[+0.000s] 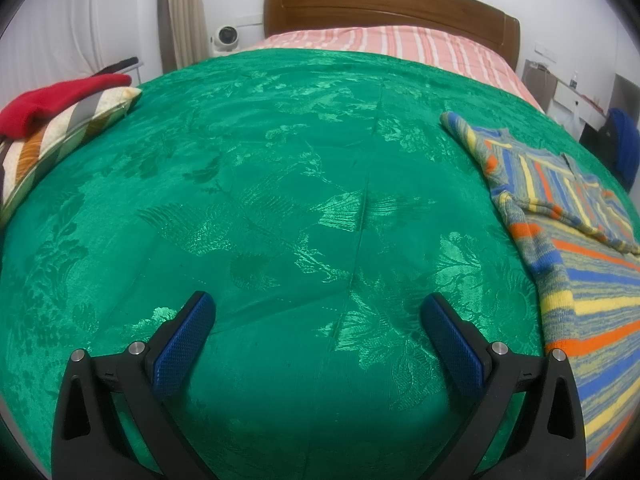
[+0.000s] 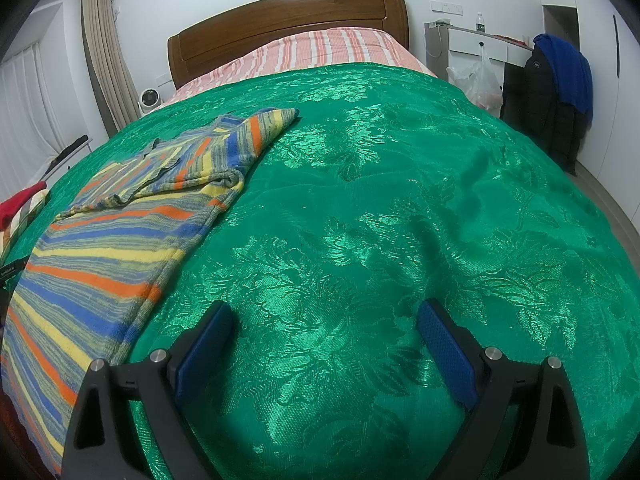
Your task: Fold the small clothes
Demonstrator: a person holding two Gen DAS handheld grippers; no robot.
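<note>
while hidden leftward, jacket [image 2: 552, 96] shows rightward.

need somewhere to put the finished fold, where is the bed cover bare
Bare green cover runs between the striped sweater and the striped pillow with its red garment; more lies on the sweater's other side. Both grippers hover open over it.

Green bedspread [image 1: 280, 200] glossy patterned cloth; striped sweater [image 2: 120, 240] matt knit; headboard [image 1: 392, 12] polished wood.
</note>
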